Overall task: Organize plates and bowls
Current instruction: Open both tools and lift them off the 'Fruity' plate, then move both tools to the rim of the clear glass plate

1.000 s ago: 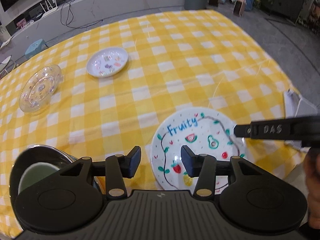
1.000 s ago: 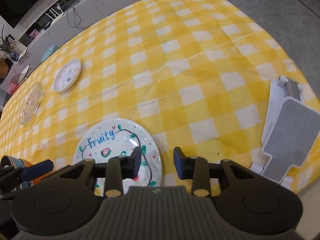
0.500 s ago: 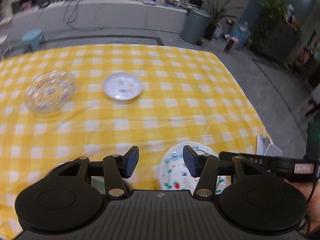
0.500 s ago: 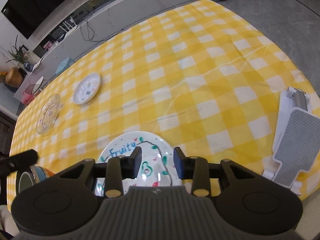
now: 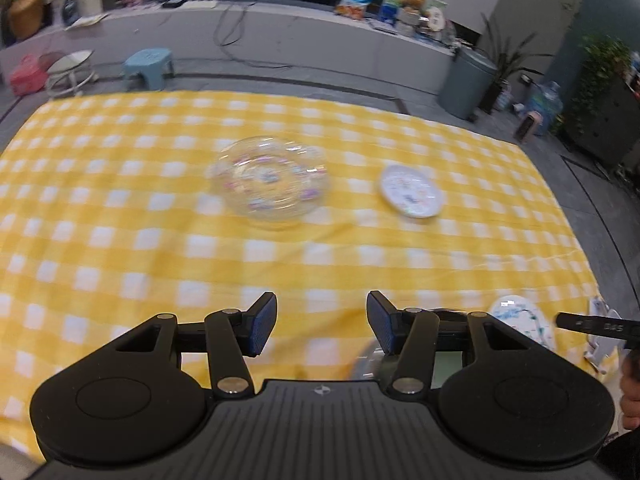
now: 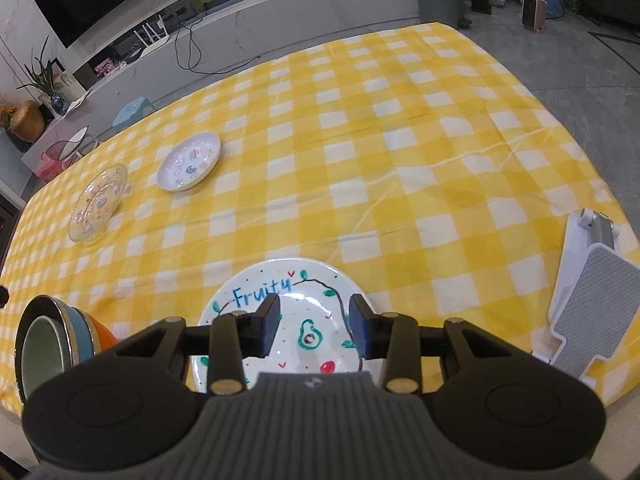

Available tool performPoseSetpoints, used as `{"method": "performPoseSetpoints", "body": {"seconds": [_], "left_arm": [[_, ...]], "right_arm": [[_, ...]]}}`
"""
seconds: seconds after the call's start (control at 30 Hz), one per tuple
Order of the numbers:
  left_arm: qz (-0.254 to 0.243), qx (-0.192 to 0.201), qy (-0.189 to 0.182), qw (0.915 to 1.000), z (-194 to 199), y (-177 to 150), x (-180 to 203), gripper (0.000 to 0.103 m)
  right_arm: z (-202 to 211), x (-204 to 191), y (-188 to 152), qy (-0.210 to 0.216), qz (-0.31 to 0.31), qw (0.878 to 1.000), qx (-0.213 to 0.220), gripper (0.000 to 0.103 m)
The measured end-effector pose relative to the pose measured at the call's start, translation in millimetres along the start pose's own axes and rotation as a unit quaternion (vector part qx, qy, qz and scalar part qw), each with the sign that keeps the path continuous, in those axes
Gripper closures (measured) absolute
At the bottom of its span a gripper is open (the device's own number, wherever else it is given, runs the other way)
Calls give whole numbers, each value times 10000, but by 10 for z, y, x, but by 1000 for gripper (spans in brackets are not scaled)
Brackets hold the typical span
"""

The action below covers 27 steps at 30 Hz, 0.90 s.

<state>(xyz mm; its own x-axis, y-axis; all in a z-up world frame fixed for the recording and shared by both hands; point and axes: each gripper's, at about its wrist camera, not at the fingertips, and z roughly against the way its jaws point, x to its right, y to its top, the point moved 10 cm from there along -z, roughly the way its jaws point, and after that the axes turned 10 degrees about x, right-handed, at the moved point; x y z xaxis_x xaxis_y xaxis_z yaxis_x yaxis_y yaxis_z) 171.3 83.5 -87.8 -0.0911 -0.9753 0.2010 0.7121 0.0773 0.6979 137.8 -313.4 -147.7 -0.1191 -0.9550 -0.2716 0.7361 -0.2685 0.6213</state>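
A yellow-and-white checked tablecloth (image 6: 400, 128) covers the table. A white stand with a grey ribbed pad (image 6: 588, 300) lies at its right edge. Beyond the table a blue stool (image 5: 148, 66) stands on the grey floor, with a grey bin (image 5: 466, 82) and potted plants (image 5: 600, 80) near a low shelf (image 5: 280, 20) carrying snack bags (image 5: 354, 0).

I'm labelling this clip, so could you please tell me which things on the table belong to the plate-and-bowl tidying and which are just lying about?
Belongs to the job:
- Fruity plate
- small white plate
- clear glass plate
- nested bowls

Just lying about:
- white stand at the table's edge
- checked tablecloth
- blue stool, bin on the floor beyond
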Motion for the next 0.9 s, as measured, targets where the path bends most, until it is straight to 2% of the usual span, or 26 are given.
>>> {"method": "performPoseSetpoints", "body": {"seconds": [0.17, 0.33, 0.43, 0.63, 0.9], "left_arm": [[19, 23, 134, 9999, -5, 61, -291, 42], [102, 157, -21, 9998, -106, 266, -464, 36], [124, 277, -10, 9995, -324, 369, -604, 35], [729, 300, -162, 9968, -637, 403, -874, 36], [1288, 311, -253, 9909, -962, 532, -1155, 39]], "right_arm": [[24, -3, 66, -76, 13, 10000, 58, 65], [82, -204, 189, 66, 73, 9999, 128, 64], [60, -419, 301, 178, 123, 9996, 156, 63], [-150, -1042, 556, 573, 333, 9978, 74, 62], [-702, -1761, 679, 965, 529, 9928, -463, 62]]}}
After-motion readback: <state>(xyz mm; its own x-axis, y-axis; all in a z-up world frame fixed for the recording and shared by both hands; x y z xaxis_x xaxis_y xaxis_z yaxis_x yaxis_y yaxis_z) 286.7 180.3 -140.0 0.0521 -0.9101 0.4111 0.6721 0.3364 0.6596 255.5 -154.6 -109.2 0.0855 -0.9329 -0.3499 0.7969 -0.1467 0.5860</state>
